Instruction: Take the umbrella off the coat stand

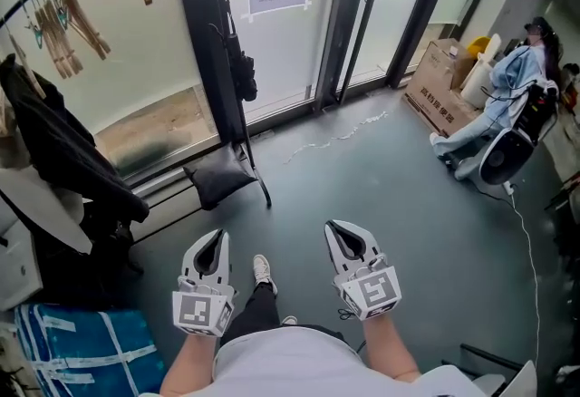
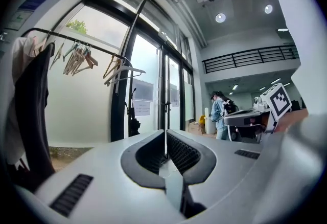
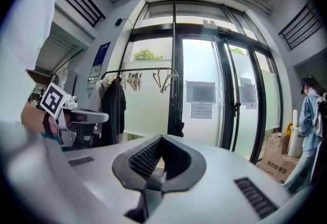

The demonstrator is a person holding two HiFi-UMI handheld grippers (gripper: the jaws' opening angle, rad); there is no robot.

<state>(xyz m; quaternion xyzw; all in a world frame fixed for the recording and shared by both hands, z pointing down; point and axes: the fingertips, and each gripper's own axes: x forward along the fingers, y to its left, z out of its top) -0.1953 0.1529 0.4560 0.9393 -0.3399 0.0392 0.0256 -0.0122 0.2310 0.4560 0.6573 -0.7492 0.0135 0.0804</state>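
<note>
So you're at the approach: the coat stand (image 1: 201, 42) is well ahead, the black umbrella (image 1: 241, 71) hanging against its post. Your left gripper (image 1: 214, 241) and right gripper (image 1: 346, 232) have fingers clenched on nothing; step closer and open one.

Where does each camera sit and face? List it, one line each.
Head view: on the person's head, looking steeply down at the floor; shows the left hand-held gripper, right hand-held gripper, forearms, a shoe.
Left gripper view: on the left hand-held gripper, looking level along its shut jaws at the coat stand; the right one shows beside.
Right gripper view: on the right one, same way; left one shows beside.
Shared: all three show the umbrella.
</note>
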